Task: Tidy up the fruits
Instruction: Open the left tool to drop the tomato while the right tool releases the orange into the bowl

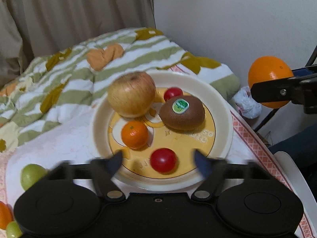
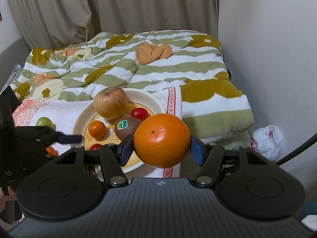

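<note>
A cream and yellow plate [image 1: 220, 107] sits on a white cloth and holds an apple [image 1: 131, 95], a kiwi [image 1: 182, 113], a small mandarin [image 1: 134, 134] and two cherry tomatoes [image 1: 163, 160] [image 1: 173, 93]. My left gripper [image 1: 158, 161] is open and empty, its tips over the plate's near rim on either side of the near tomato. My right gripper [image 2: 161, 147] is shut on a large orange [image 2: 161, 139], held in the air to the right of the plate [image 2: 79, 123]; the orange also shows in the left wrist view [image 1: 267, 73].
A green fruit [image 1: 31, 175], an orange fruit [image 1: 4, 215] and another green one [image 1: 12, 229] lie on the cloth left of the plate. A striped quilt [image 2: 122, 67] is heaped behind. A wall and a white plastic bag [image 2: 267, 138] are on the right.
</note>
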The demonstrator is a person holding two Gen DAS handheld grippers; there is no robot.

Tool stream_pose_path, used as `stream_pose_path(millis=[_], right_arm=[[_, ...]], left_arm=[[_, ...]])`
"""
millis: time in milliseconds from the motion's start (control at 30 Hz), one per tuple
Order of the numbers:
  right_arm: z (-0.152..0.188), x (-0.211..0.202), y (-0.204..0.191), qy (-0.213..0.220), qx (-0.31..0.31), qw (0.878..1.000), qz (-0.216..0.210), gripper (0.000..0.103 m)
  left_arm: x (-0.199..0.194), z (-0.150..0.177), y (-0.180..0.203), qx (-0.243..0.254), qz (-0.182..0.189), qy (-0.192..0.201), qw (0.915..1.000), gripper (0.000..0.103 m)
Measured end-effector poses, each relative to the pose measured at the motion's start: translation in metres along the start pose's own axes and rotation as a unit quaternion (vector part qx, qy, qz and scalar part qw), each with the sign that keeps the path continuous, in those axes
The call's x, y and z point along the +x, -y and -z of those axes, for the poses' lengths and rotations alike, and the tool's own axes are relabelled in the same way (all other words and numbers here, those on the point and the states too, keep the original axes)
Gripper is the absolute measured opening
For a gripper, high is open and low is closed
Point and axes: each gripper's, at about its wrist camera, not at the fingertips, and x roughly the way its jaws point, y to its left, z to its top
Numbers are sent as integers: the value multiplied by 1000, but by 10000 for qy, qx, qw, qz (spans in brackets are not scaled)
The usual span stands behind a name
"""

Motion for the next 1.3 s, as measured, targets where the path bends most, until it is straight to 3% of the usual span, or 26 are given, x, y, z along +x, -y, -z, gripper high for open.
stream_pose_path(millis=[300, 633, 900, 1167, 1300], right_arm=[[-8, -4, -15, 40, -134, 9998, -136, 76], [1, 21, -43, -160, -313, 9985, -430, 76], [12, 49, -60, -351, -495, 9961, -638, 76], [17, 59, -61, -408, -604, 9957, -578, 76], [15, 55, -64, -164, -750, 9959, -482, 103]], left_arm=[[-33, 12, -19, -266, -154, 46, 9995, 93], [-71, 24, -39, -810, -509, 431, 9945, 97], [-82, 34, -41, -997, -661, 475, 9917, 98], [-88, 47, -45, -1047, -799, 439, 9903, 98], [-90, 52, -45, -1098, -831, 423, 9896, 98]])
